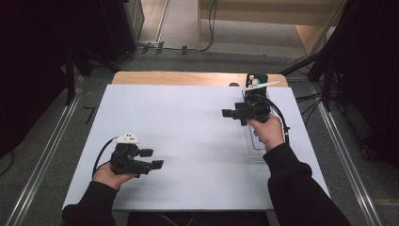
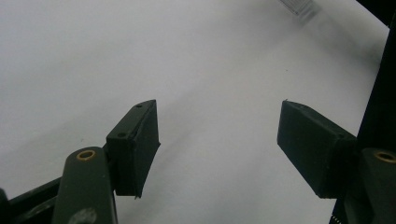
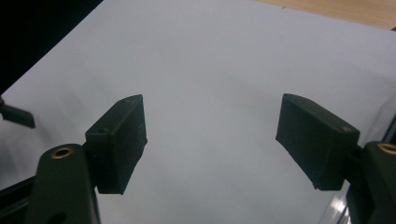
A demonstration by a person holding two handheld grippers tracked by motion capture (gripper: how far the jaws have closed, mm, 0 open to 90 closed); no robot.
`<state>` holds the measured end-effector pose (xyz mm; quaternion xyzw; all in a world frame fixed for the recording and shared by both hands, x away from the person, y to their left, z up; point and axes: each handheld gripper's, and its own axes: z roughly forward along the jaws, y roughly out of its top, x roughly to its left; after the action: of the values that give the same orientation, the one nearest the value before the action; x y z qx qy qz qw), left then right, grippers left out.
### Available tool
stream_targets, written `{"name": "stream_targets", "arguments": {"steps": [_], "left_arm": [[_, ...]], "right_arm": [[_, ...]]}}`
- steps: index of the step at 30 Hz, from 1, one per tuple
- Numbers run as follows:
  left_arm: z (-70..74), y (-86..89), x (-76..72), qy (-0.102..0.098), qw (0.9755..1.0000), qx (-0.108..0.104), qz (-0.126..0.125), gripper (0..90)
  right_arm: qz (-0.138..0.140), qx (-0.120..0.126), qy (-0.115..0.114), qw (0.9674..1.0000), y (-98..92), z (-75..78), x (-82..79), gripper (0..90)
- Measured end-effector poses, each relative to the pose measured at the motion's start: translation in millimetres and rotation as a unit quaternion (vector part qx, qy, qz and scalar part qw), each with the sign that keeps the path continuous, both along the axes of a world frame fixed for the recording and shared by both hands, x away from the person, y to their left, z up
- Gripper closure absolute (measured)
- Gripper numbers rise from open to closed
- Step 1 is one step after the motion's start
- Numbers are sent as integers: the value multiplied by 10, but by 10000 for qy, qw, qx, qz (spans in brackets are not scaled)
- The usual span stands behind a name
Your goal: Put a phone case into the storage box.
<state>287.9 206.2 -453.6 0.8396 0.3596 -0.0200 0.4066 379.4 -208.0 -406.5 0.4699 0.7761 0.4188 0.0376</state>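
High view: white sheet [image 1: 188, 141] covers most of the wooden table [image 1: 188, 77], wood strip bare at far edge. Left gripper [image 1: 151, 159] held low near the front-left of the sheet, jaws pointing right, spread w/ nothing between. Left hand [image 1: 110, 176] wraps the grip from below, forearm in a black sleeve coming in from the bottom. Right gripper [image 1: 230, 114] at far right, jaws pointing left across the sheet; right hand [image 1: 269, 132] grips it, arm stretched forward. Under that hand lies a clear plastic tray [image 1: 254, 148], long side running front to back, near the right edge of the sheet. Small dark object w/ coloured bits [image 1: 256, 80] at the far edge behind the gripper; can't tell what it is.

Left gripper view: both black pads wide apart over bare white sheet [image 2: 196, 60]; a blurred clear tray corner [image 2: 299, 7] shows at top, well apart.

Right gripper view: jaws apart, nothing between, over white sheet [image 3: 210, 60]; wood edge [image 3: 336, 9] top right; tip of left gripper's jaw [image 3: 16, 116] at left edge; clear tray rim [image 3: 334, 212] bottom right, just beside the right pad.
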Motion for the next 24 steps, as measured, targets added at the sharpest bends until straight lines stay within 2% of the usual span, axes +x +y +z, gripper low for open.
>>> {"name": "stream_targets", "arguments": {"steps": [5,11,18,24], "left_arm": [[11,6,-4,-7,10000,17,-1,298],[39,1,-17,-33,10000,-9,-11,298],[43,-26,-38,-5,9999,-95,-82,297],[46,-44,-82,-12,9998,-120,-170,297]], "right_arm": [[278,-121,111,9995,37,-63,-151,272],[584,-50,178,9981,28,-152,-352,276],[935,-237,33,9953,33,-235,-612,273],[1149,-212,-96,9931,-33,-299,-803,263]]}}
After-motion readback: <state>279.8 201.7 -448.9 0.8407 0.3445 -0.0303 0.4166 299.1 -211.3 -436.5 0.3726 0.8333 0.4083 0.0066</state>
